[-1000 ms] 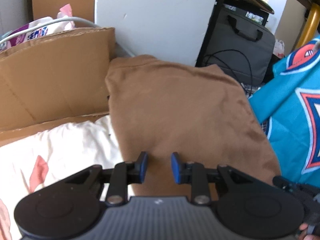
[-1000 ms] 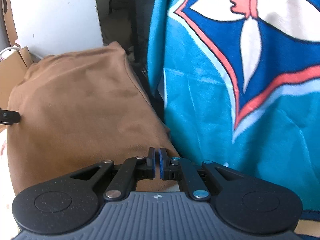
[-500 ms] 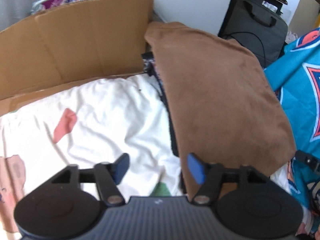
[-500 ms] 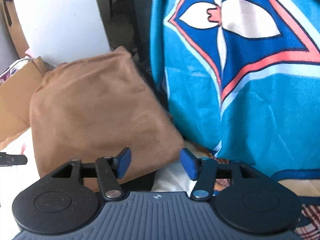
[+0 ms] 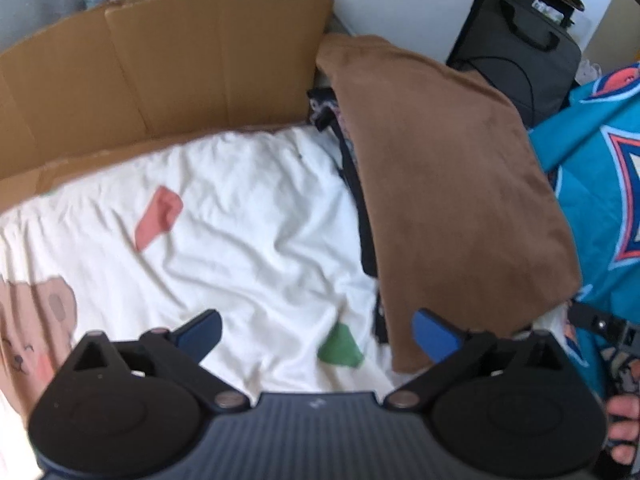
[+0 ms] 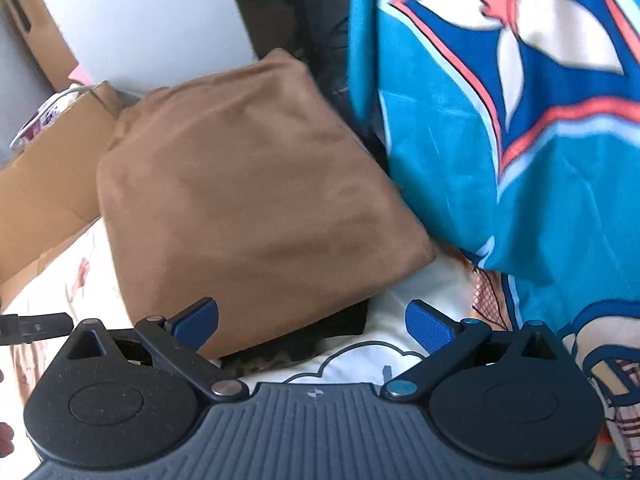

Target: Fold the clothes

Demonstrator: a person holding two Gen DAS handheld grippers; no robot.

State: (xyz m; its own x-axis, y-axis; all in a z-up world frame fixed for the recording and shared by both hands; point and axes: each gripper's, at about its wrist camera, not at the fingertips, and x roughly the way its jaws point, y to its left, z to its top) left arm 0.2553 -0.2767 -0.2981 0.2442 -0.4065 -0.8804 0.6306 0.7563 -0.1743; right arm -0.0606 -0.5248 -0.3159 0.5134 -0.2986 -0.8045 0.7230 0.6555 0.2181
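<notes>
- The folded brown garment lies on dark clothes beside the cardboard box, long axis running away toward the wall.
- Left hand-held gripper and right hand-held gripper: jaws opening, nothing between.

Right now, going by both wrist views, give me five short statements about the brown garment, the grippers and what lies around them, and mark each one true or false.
1. The brown garment lies folded on top of a pile of darker clothes. True.
2. The left gripper is clamped on the brown garment. False: its jaws are opening and nothing is between them.
3. The cardboard box stands beyond the white sheet. True.
4. The right gripper holds the blue patterned cloth. False: its jaws are opening with nothing pinched; the cloth hangs off to the side.
5. The white sheet is plain, with no print. False: it bears pink and green patches and a bear picture.
</notes>
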